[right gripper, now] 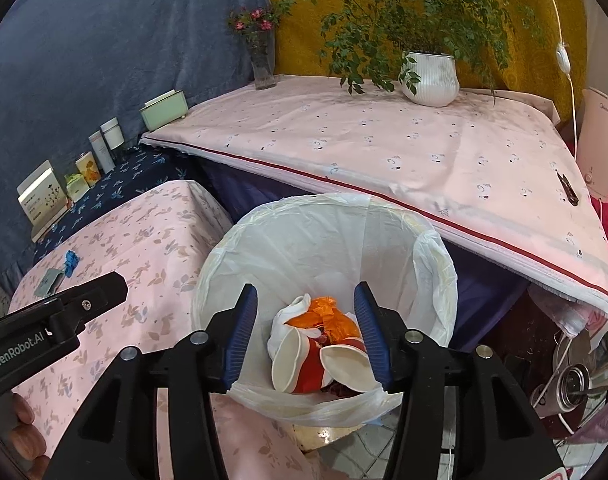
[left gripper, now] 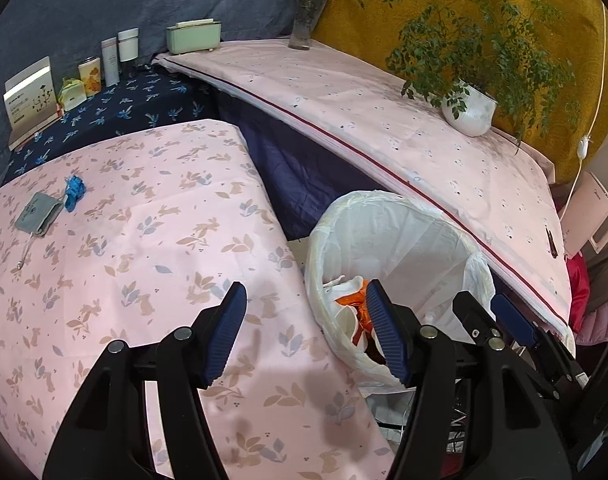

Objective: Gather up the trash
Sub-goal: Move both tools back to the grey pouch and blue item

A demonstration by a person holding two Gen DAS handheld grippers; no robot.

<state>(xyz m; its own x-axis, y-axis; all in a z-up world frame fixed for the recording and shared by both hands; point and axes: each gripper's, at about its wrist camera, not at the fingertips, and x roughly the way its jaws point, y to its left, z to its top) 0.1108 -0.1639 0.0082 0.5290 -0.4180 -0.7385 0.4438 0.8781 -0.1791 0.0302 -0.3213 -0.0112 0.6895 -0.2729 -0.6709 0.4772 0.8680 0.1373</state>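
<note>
A bin (right gripper: 432, 256) lined with a white bag stands on the floor between two tables; it also shows in the left wrist view (left gripper: 388, 232). Inside lie paper cups (right gripper: 291, 364) with red bands, orange plastic (right gripper: 328, 316) and white tissue. My right gripper (right gripper: 306, 332) is open and empty, held just above the bin's near rim. My left gripper (left gripper: 306, 330) is open and empty over the floral tablecloth's (left gripper: 143, 248) right edge, beside the bin. A crumpled blue scrap (left gripper: 73, 192) lies far left on that table, next to a grey pouch (left gripper: 41, 214).
A potted plant (left gripper: 468, 110) and a flower vase (left gripper: 304, 20) stand on the pale pink table (left gripper: 384, 128) behind the bin. Boxes, tubes and a green container (left gripper: 193, 36) line the dark blue shelf. Clutter and cables lie on the floor at right (right gripper: 572, 380).
</note>
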